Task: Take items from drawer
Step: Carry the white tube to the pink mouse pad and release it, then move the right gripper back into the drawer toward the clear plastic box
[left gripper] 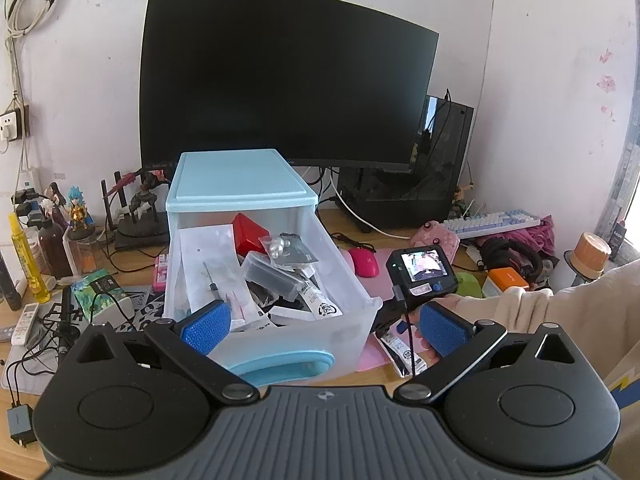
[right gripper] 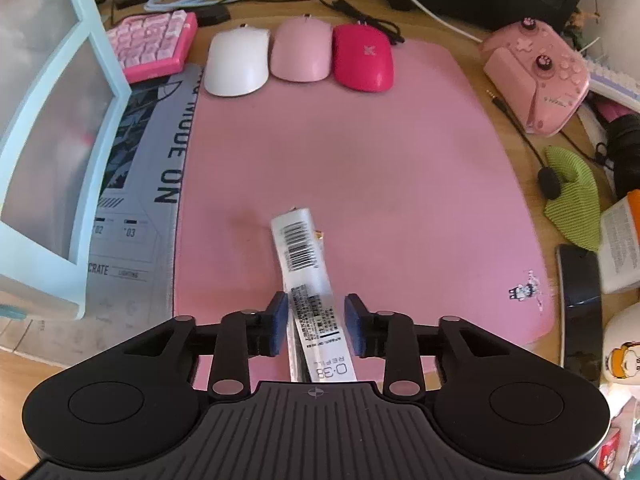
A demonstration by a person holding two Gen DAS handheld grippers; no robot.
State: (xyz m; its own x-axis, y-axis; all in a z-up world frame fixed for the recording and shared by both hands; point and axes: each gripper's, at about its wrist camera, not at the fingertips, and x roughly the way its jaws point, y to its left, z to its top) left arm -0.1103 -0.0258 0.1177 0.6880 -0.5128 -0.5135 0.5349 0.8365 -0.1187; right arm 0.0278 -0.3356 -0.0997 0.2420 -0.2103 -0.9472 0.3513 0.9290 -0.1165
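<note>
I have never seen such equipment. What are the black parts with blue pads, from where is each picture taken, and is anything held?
No robot here: a person holds a two-finger gripper in each hand, with a camera on each looking along the fingers. The left gripper stands open before a pulled-out drawer full of small items, on a cluttered desk with a monitor. The right gripper points down at a pink mouse pad. A pen refill packet lies between its pads; the pads do not press it, so it looks released. Beyond lie a white mouse, a pale pink mouse and a magenta mouse.
</note>
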